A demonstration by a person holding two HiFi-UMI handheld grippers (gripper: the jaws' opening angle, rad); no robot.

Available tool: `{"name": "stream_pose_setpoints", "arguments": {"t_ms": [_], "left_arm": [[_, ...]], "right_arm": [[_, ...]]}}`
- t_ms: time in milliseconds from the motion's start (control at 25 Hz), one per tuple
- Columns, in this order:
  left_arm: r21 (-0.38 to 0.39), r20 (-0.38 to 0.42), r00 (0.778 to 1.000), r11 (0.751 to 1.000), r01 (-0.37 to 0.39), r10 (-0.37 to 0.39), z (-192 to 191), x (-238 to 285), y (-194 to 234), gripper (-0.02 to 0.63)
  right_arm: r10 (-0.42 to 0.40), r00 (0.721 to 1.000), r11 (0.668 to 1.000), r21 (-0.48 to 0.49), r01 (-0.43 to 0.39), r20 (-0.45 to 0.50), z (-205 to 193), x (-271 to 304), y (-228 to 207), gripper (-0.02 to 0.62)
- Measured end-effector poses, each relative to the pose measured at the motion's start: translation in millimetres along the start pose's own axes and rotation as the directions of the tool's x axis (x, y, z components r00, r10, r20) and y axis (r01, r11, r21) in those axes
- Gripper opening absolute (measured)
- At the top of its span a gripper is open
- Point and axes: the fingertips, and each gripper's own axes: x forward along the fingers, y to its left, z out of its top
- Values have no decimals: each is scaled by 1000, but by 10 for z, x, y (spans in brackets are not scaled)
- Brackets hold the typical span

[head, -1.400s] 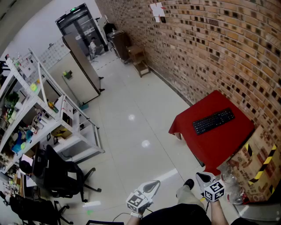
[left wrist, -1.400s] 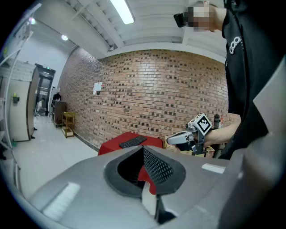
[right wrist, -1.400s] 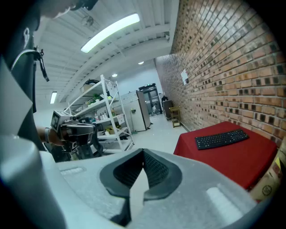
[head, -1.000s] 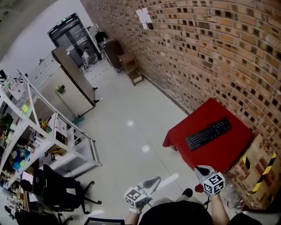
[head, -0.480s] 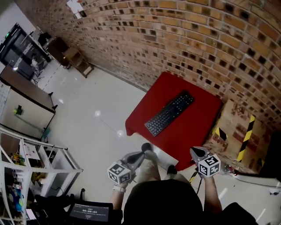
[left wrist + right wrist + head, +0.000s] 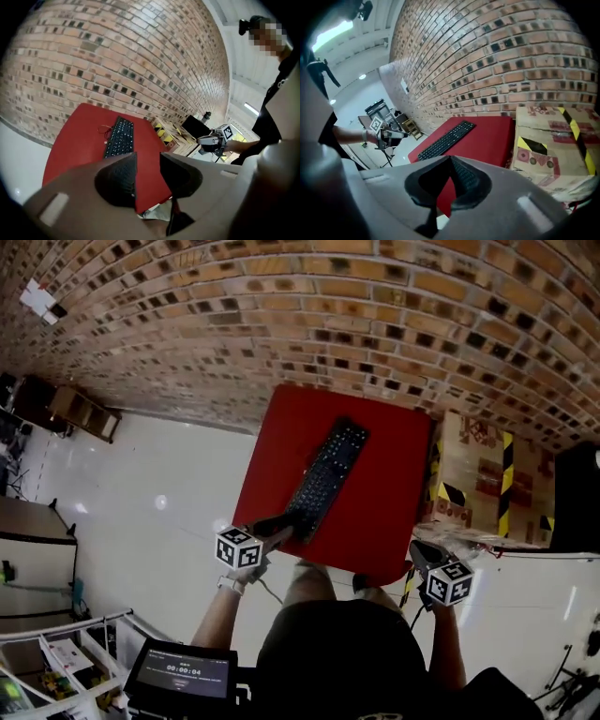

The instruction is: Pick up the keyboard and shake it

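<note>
keyboard [image 6: 326, 476] not yet lifted | right tool [image 6: 415, 549] closed, empty, off tabletop's near corner | left tool [image 6: 286, 521] has come up to keyboard's near end, jaws just opening, nothing between | keyboard flat on red tabletop [image 6: 394, 465] | grasp looks next

screen [image 6: 181, 671] btm-left: timer, approx. 00:00:04 | cardboard box [image 6: 469, 465]: print too sm. to read
</note>
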Motion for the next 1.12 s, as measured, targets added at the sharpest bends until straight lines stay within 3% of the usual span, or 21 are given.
{"name": "stream_pose_setpoints", "arguments": {"t_ms": [120, 200, 320, 440, 640, 720, 1000, 1120], "left_arm": [[-98, -122, 988, 992, 78, -90, -96, 259, 516, 176], [-174, -208, 965, 977, 123, -159, -259, 438, 831, 184], [-240, -331, 910, 955, 174, -250, -469, 641, 1117, 195], [-287, -427, 841, 932, 221, -332, -649, 795, 1221, 195], [-313, -514, 780, 925, 218, -358, -753, 848, 1285, 164], [-303, -550, 757, 929, 212, -352, -776, 826, 1312, 219], [-298, -634, 675, 925, 237, -377, -954, 922, 1208, 221], [-350, -628, 676, 916, 197, -386, -995, 956, 1252, 200]], "right_arm": [[-51, 999, 996, 66, 52, -5, 49, 93, 248, -9], [-85, 996, 993, 76, 85, -11, 88, 188, 424, -9], [-139, 990, 986, 89, 141, -27, 59, 315, 646, -9], [-204, 977, 969, 131, 210, -59, -58, 377, 794, -9], [-262, 962, 942, 197, 272, -78, -216, 377, 951, -9], [-272, 959, 935, 213, 284, -85, -252, 386, 978, -9], [-278, 957, 921, 261, 289, -80, -311, 476, 894, -11], [-264, 961, 925, 261, 275, -80, -282, 486, 823, -9]]}}
